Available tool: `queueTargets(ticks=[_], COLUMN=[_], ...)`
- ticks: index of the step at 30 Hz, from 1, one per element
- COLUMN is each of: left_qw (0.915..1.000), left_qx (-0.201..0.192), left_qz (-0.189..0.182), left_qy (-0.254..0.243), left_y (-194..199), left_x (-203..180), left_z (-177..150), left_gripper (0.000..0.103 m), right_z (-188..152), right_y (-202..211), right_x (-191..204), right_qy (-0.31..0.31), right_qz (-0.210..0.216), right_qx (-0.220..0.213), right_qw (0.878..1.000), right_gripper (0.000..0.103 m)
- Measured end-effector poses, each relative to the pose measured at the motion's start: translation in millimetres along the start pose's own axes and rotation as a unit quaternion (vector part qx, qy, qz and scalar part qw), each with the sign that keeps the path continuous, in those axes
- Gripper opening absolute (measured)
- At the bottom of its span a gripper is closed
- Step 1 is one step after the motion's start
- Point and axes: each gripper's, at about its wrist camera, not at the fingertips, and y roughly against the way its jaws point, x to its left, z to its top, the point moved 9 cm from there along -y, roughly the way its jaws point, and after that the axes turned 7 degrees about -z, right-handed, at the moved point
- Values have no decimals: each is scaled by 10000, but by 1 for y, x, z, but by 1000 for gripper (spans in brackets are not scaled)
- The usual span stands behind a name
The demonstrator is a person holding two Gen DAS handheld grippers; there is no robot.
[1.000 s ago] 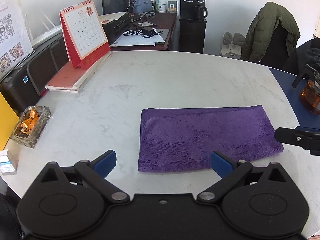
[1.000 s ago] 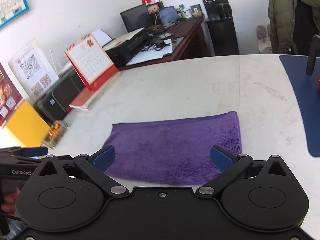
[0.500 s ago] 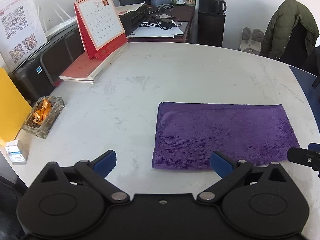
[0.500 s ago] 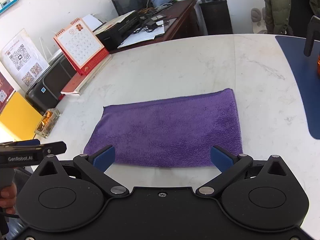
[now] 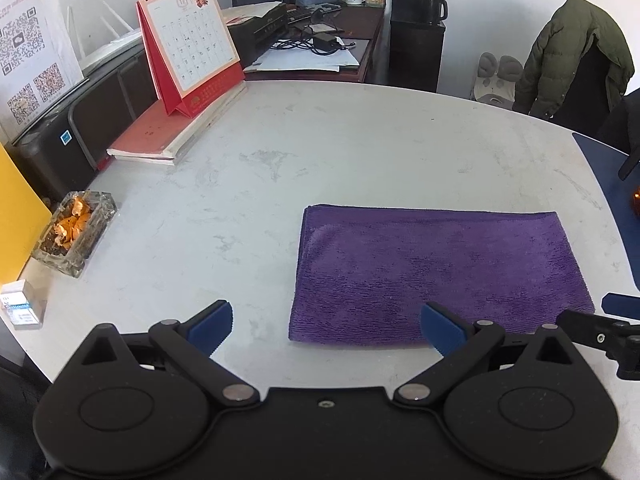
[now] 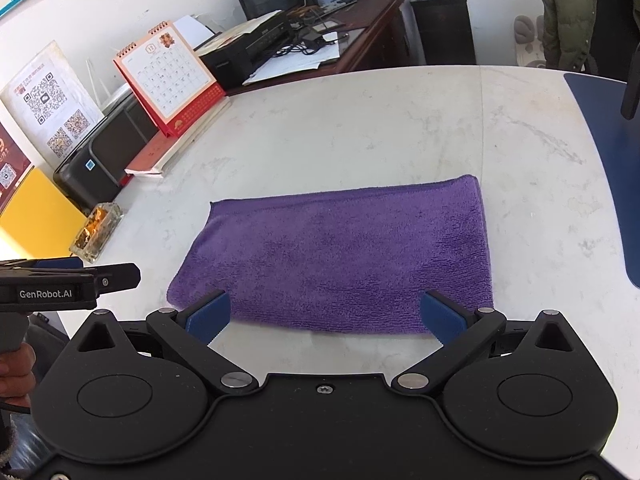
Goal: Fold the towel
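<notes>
A purple towel (image 5: 432, 272) lies flat as a folded rectangle on the white marble table (image 5: 320, 152). My left gripper (image 5: 326, 326) is open, its blue pads held above the table just before the towel's near left corner. In the right wrist view the same towel (image 6: 344, 252) spreads ahead, and my right gripper (image 6: 326, 316) is open, hovering over its near edge with nothing between the pads. The left gripper (image 6: 72, 280) shows at that view's left edge, held by a hand (image 6: 16, 368). The right gripper's tip (image 5: 616, 316) shows at the left wrist view's right edge.
A glass ashtray with orange peel (image 5: 74, 232) sits at the table's left edge, a small box (image 5: 20, 306) near it. A red desk calendar (image 5: 188, 44) stands on books (image 5: 172, 132) at the back left. A dark blue mat (image 6: 608, 152) covers the table's right side.
Both grippers have pulled back and risen from the towel, so it looks smaller and fully in view. Both stay open. The towel has not moved.
</notes>
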Motion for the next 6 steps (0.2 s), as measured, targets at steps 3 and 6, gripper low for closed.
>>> queueTargets(ticks=[3,6], left_qw=[10000,10000], left_qx=[-3,42], left_qz=[-34,-28], left_qy=[-12,-3], left_y=[1,0], left_x=[-1,-1], left_z=[-1,-3], left_gripper=[101,101], right_z=[0,-1], right_y=[0,-1], right_x=[0,-1], right_qy=[23,45], right_qz=[-4,-8], right_qx=[21,43], right_qw=[10000,10000], right_gripper=[103,103])
